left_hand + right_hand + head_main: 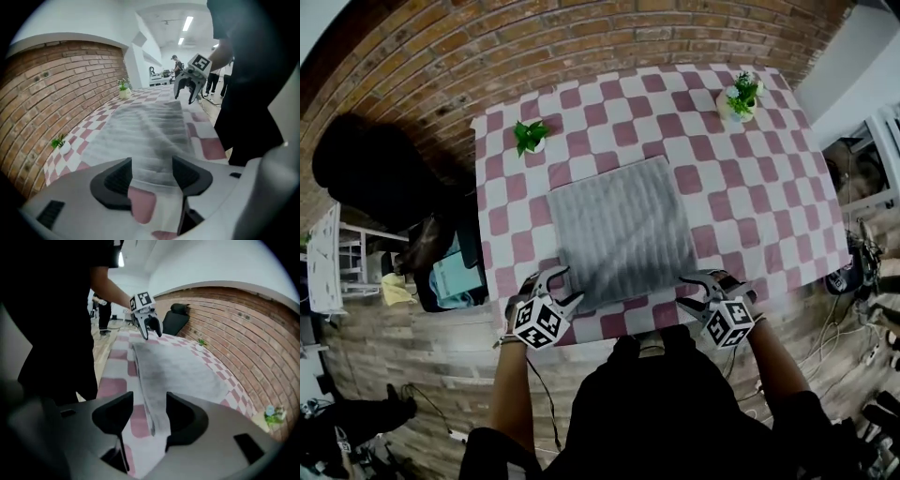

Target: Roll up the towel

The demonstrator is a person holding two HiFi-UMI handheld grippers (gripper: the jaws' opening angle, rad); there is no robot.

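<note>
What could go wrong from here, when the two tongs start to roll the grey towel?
1. The towel lies flat on the checked tablecloth, so the open left tongs or right tongs might pinch the cloth together with the towel's near edge.
2. The two tongs stand at opposite near corners; uneven rolling would probably give a skewed roll.

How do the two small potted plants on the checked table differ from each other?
The left plant shows only broad green leaves; the right plant seems to carry pale blossoms too. The left plant's pot is small and white; the right plant's looks bigger and cream. The left plant stands nearer the towel; the right plant sits by the far right corner. Both stand upright on the checked tablecloth, clear of the towel.
</note>
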